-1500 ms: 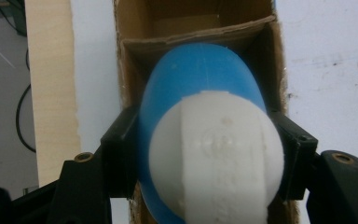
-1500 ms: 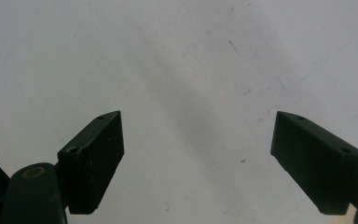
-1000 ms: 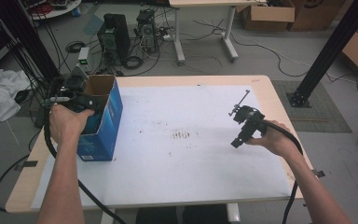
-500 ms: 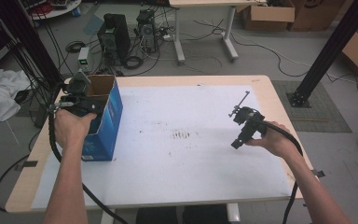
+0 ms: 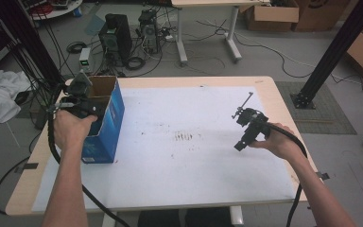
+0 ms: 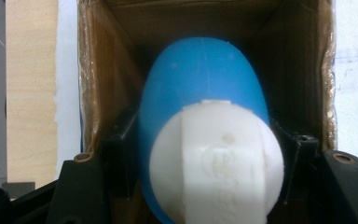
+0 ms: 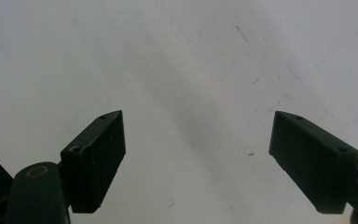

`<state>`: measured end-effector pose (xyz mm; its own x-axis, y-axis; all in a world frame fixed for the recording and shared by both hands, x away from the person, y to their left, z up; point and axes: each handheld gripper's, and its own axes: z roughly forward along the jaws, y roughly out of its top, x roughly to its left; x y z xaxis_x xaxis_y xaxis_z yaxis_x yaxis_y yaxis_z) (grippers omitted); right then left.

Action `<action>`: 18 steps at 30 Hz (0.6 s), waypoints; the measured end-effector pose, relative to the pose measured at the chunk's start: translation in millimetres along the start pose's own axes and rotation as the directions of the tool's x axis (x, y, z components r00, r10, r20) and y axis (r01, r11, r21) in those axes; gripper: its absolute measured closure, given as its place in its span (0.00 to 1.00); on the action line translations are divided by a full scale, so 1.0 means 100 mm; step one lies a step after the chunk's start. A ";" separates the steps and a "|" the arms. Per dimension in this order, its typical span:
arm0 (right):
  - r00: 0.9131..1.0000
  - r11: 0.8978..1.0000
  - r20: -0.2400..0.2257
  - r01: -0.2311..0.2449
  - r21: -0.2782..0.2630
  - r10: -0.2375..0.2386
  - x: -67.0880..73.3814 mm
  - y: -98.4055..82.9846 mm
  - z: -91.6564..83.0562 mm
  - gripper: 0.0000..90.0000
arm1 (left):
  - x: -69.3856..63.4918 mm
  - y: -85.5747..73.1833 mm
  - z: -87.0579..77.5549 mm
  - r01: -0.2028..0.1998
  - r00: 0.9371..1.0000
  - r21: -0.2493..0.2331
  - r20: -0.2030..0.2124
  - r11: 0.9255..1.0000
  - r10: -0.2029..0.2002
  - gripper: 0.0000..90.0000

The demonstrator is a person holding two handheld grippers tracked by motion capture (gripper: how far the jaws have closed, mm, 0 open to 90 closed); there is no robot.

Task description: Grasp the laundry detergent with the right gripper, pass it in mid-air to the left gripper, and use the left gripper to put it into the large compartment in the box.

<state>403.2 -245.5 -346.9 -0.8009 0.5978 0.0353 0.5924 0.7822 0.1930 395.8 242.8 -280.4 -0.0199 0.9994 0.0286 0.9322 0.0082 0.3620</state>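
**Blue bottle held in the mouth of the carton, not yet let go**

The blue bottle with a white cap (image 6: 205, 140) sits between the jaws of the left hand-held gripper (image 6: 205, 154), cap toward the camera and body pointing down into the open cardboard box (image 6: 121, 56). The jaws press on its sides just behind the cap, so it is pinched rather than resting. Brown inner walls surround the bottle on every side in the left gripper view, which suggests it is already inside the opening; whether its far end touches the bottom cannot be told.

From the high view, the left hand-held gripper (image 5: 82, 97) is at the top of the blue-sided box (image 5: 105, 124), which stands upright at the left edge of the white sheet on the counter (image 5: 179, 81).

Judged from this, the carrying part looks done and what remains is lowering, releasing and pulling out.

The right hand-held gripper (image 5: 247, 125) is held well apart over the right part of the counter. In its own view the jaws are spread wide, with nothing between them but the bare white sheet (image 7: 186, 70).
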 end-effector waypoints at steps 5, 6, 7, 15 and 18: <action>1.000 1.000 0.000 -0.007 0.001 0.007 -0.01 -0.01 0.00 0.20 | 0.00 0.00 -0.01 -0.007 1.000 0.005 -0.002 1.000 0.007 0.42; 1.000 1.000 -0.001 -0.005 0.001 0.005 -0.01 -0.01 0.00 0.20 | -0.01 -0.01 -0.01 -0.009 1.000 0.006 -0.002 1.000 0.009 0.42; 1.000 1.000 -0.002 -0.004 -0.001 0.004 -0.01 -0.01 0.00 0.20 | -0.01 -0.01 -0.01 -0.006 1.000 0.004 -0.002 1.000 0.006 0.42; 1.000 1.000 0.000 -0.001 0.005 0.001 0.00 0.00 0.01 0.20 | 0.01 -0.06 -0.03 -0.001 1.000 -0.001 0.004 1.000 0.001 0.42; 1.000 1.000 -0.002 -0.003 0.003 0.003 0.02 0.03 0.00 0.20 | 0.01 -0.07 -0.04 -0.004 1.000 -0.001 0.006 1.000 0.004 0.42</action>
<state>403.4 -242.4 -346.8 -0.7995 0.5995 0.0375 0.5946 0.7812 0.1902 388.0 243.7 -279.3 -0.0143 0.9996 0.0240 0.9318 0.0046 0.3629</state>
